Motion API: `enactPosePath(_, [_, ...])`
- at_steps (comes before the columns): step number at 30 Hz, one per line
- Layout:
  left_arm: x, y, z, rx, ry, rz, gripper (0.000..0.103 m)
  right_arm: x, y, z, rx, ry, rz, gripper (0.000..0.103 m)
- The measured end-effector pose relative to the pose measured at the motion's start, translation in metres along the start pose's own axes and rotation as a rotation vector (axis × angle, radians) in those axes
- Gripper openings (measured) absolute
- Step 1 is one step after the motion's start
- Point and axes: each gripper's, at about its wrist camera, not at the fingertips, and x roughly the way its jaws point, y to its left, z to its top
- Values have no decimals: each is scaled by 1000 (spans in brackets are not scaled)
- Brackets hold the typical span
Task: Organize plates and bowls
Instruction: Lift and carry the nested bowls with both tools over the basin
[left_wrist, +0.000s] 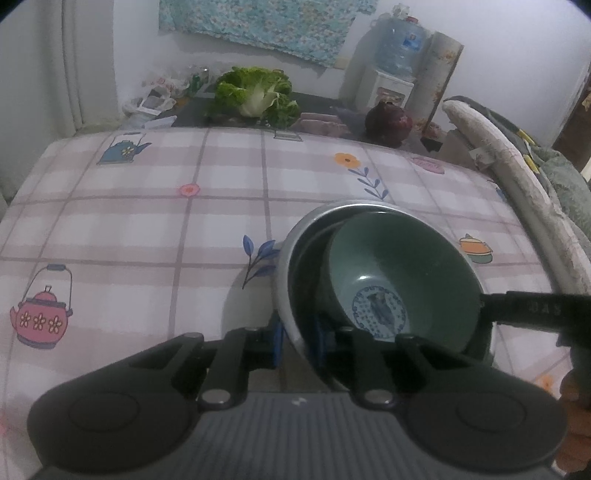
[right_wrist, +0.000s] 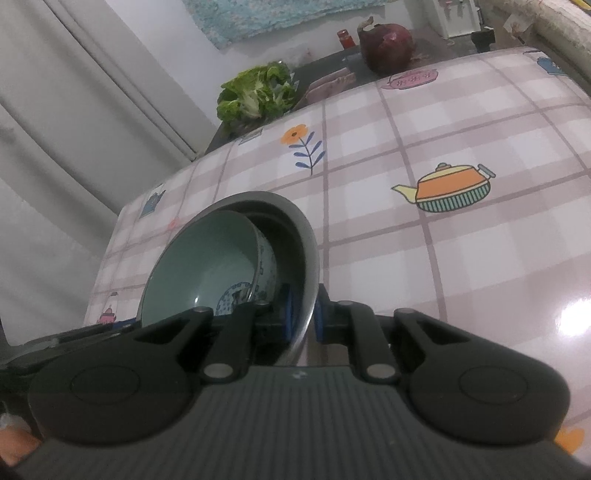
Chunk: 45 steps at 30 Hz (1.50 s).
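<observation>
Your left gripper (left_wrist: 297, 341) is nearly closed, blue pads pinching the near rim of the steel bowl (left_wrist: 295, 243) — one pad outside the wall, one inside. Same w/ your right gripper (right_wrist: 302, 319): jaws almost fully together, clamped on the thin metal edge at the opposite side of that bowl, one pad on each face of the wall. In the left wrist view the right gripper's black arm comes in from the right edge and meets the rim there.

The steel bowl sits over the table (left_wrist: 147, 229), right of centre in the left view; can't tell whether its base touches the cloth. It's a round, thin-walled metal bowl, dull grey-silver outside, dark inside, w/ a rolled lip. Inside it, tilted & leaning toward one side, is a green ceramic bowl (left_wrist: 402, 273) — glazed, smooth, pale sage interior w/ a round blue dotted medallion at the bottom; its outer wall shows white w/ blue pattern in the right wrist view.

The table cover is glossy plastic, pink-white check, printed w/ teapots & flowers; glare on it at right. Far end: a leafy green cabbage (left_wrist: 256, 94), frilly & crinkled, and a round dark-red onion (left_wrist: 388, 123) w/ shiny skin. A water jug (left_wrist: 399, 46) stands behind.
</observation>
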Motion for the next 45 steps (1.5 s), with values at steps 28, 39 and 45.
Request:
enactPosePath(28, [5,-3,-1,10,-19,39,17,-1,1,-5,-27,-20,13,12])
enactPosePath(39, [-2,-5,-2,9,-41,58,16,-1,-1,-6,-27,-24,35,12])
enactPosePath(45, [-5,-5,-2,5,-47,61,16,1,-1,-5,-26,-22,42,12])
